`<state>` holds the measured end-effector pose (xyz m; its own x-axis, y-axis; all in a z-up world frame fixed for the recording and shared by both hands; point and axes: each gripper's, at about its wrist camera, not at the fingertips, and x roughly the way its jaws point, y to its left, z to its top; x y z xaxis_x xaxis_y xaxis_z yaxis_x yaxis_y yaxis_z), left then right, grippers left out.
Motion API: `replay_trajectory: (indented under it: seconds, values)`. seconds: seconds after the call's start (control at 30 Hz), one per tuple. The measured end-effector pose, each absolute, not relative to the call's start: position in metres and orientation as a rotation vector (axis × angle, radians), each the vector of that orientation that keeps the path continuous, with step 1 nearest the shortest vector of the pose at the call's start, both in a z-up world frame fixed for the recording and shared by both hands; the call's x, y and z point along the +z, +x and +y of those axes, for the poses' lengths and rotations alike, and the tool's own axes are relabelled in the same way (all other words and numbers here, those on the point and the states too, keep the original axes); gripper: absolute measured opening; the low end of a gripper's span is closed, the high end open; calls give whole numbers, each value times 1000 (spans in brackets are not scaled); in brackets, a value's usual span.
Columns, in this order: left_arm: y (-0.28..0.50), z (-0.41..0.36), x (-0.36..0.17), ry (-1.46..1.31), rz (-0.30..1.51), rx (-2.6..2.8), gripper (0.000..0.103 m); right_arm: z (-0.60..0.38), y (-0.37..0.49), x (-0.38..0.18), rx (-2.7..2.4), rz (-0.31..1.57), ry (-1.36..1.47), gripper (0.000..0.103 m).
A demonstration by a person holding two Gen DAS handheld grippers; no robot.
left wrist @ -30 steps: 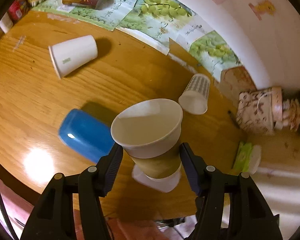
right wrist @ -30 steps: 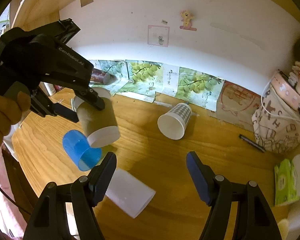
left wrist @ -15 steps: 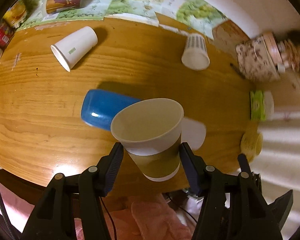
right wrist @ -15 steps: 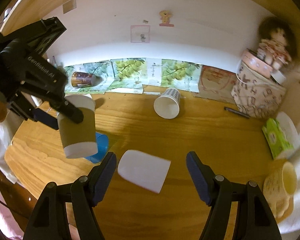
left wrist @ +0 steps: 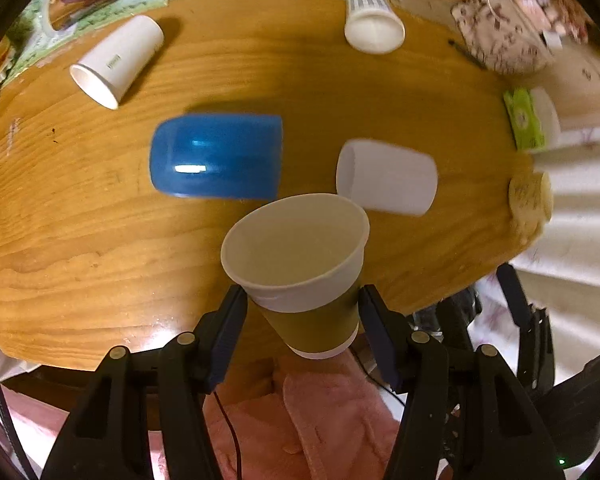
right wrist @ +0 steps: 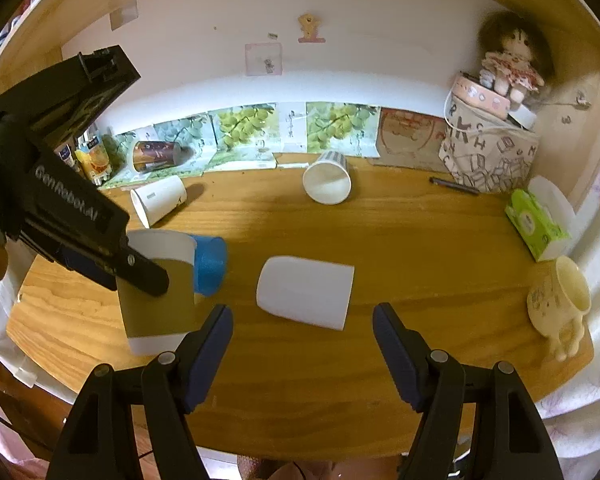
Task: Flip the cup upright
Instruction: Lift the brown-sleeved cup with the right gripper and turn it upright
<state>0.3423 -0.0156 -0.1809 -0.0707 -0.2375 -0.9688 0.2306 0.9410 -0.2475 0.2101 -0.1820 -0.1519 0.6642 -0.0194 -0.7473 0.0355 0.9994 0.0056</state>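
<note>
Wooden table (right wrist: pixel 380 240); left tongs (left wrist: pixel 300 316) clench sleeved cup (left wrist: pixel 300 260) upright; right tongs (right wrist: pixel 302 328) released.

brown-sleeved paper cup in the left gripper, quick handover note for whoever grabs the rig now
Left gripper: shut on the brown-sleeved white paper cup, mouth up, held above the near edge of the wooden table, not yet set down.
Right gripper: open, holding nothing, pointed at the plain white cup lying on its side.
Also on their sides: blue plastic cup, white paper cup with green label, striped paper cup.
Done: sleeved cup turned upright.
Left: set it down, release.
</note>
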Motion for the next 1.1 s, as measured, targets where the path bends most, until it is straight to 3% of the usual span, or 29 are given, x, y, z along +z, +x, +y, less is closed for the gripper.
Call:
replay_trajectory:
  seconds: [0.13, 0.33, 1.1]
  values:
    - [336, -22, -199, 55, 1630, -388, 61, -181, 204, -158, -44, 866, 43, 73]
    - [328, -28, -227, 111, 1694, -399, 53, -179, 195, -167, -69, 894, 64, 73]
    - [322, -40, -244, 192, 1703, -451, 53, -182, 194, -184, -95, 953, 58, 73]
